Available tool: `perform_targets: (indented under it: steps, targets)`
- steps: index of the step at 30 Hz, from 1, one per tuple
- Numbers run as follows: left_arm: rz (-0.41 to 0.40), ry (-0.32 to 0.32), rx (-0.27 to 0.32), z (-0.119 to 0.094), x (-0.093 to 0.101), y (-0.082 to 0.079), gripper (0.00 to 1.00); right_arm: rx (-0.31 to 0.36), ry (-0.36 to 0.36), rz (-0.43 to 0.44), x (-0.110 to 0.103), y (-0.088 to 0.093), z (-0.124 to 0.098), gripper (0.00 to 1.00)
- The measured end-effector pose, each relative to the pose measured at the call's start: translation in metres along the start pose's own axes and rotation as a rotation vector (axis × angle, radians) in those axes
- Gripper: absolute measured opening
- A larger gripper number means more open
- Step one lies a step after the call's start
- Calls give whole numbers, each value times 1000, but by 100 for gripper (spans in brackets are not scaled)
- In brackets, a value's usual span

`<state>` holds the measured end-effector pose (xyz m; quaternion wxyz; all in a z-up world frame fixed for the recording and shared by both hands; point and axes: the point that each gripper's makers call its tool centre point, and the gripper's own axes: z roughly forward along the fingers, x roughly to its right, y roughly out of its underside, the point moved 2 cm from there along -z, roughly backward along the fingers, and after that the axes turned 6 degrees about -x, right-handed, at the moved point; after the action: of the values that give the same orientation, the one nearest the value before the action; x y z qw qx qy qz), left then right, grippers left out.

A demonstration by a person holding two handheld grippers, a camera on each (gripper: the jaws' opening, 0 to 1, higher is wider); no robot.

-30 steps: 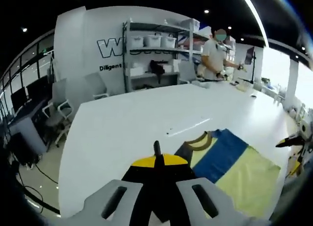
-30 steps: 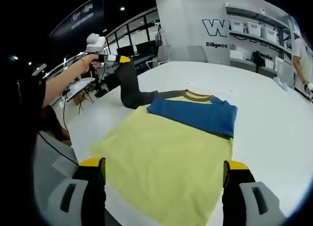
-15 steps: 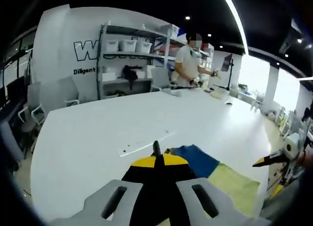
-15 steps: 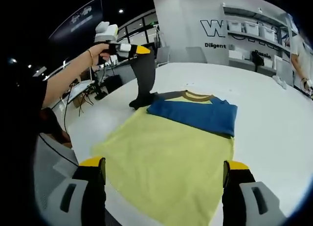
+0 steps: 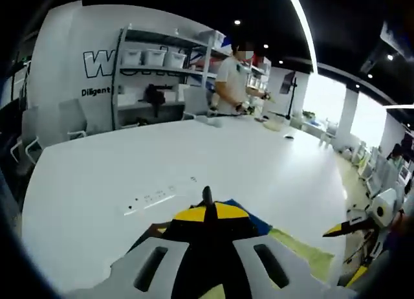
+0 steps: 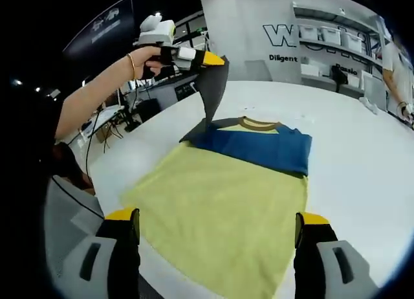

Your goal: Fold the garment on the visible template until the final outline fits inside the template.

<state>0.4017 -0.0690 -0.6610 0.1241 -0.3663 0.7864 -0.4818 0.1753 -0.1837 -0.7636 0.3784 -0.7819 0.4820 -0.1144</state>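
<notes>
A: White bench (image 6: 362, 150) under shelves (image 6: 336, 37); what lies on it?
B: Shirt (image 6: 223, 208), yellow body flat, blue sleeve (image 6: 262, 150) folded across near the collar; dark sleeve (image 6: 212, 92) lifted above it.
A: Who has it?
B: Left tool (image 6: 217, 59), jaws closed on the dark sleeve; right tool (image 6: 217, 237) gapes wide over the yellow hem, holding nothing.

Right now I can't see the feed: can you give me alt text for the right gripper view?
A yellow T-shirt with a blue band folded across its top lies on a white table. The left gripper, held in a person's hand, lifts the shirt's dark grey sleeve above the collar. The right gripper hovers open at the near hem.
</notes>
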Motion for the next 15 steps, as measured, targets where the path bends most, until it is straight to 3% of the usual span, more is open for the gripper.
perform_targets:
  steps: [3, 9, 15]
  targets:
    - [-13, 1, -9, 15, 7, 3, 2, -7, 2, 0, 0, 2, 0, 99]
    - [3, 0, -86, 51, 21, 21, 2, -10, 11, 2, 4, 3, -2, 99]
    - [-46, 7, -109, 79, 21, 31, 2, -10, 18, 10, 8, 5, -6, 99]
